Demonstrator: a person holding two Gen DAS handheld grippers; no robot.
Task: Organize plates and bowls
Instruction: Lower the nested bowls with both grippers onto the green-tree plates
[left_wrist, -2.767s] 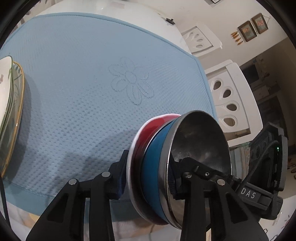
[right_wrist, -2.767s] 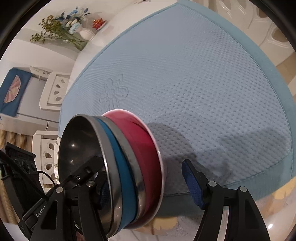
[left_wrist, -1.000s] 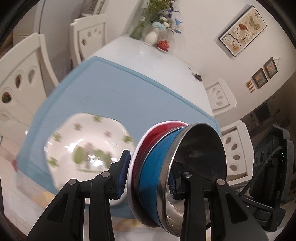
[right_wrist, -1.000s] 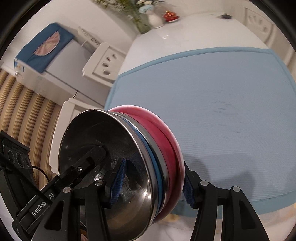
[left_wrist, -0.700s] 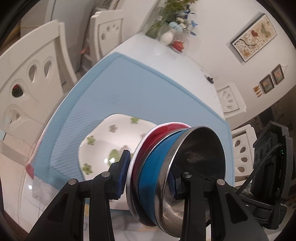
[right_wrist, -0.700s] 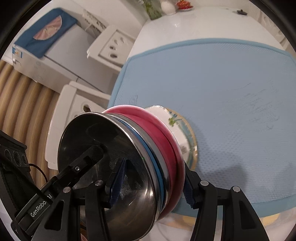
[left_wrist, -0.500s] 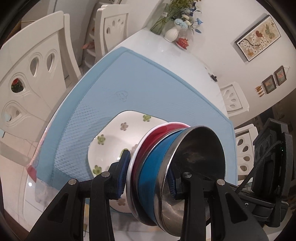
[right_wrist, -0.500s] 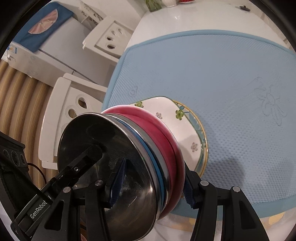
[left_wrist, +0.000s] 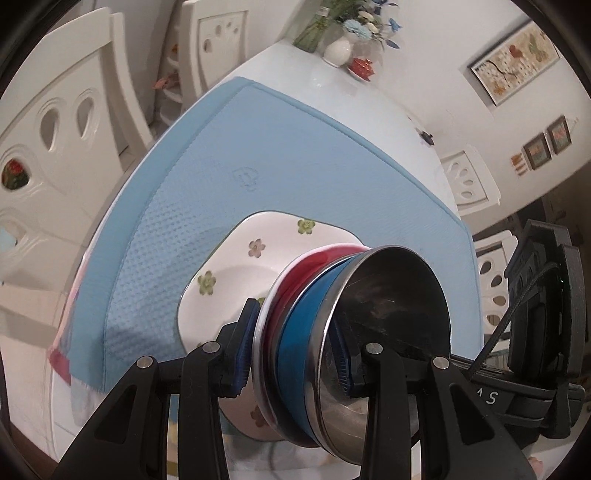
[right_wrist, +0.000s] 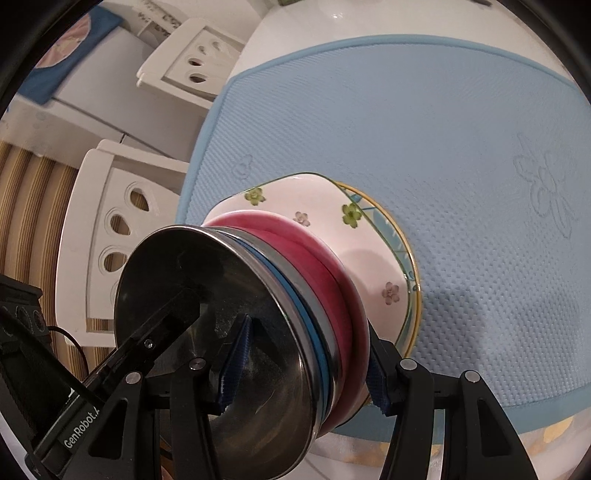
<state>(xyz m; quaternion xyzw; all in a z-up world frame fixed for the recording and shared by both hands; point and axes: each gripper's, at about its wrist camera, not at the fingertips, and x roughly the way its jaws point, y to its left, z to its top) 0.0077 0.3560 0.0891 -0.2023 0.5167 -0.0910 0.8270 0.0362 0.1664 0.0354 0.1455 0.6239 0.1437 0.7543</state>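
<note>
A nested stack of bowls (left_wrist: 354, 332), a red one, a blue one and a steel one, is held from both sides. My left gripper (left_wrist: 293, 349) is shut on its rim, and my right gripper (right_wrist: 303, 365) is shut on the opposite rim of the bowl stack (right_wrist: 258, 332). The stack hangs just above a white flowered plate (left_wrist: 236, 280) that lies on a gold-rimmed plate (right_wrist: 402, 258) on the blue mat (left_wrist: 295, 166). The flowered plate also shows in the right wrist view (right_wrist: 317, 210). Whether the stack touches the plate is hidden.
White chairs (left_wrist: 55, 122) stand at the table's left side, another chair (right_wrist: 114, 236) shows in the right wrist view. A flower vase (left_wrist: 338, 50) and a small red pot (left_wrist: 362, 66) sit at the table's far end. The mat (right_wrist: 443, 147) lies to the right.
Both grippers carried the bowl stack from the mat's middle leftward over the stacked plates and lowered it toward them. The right gripper closed on the rim early on.
</note>
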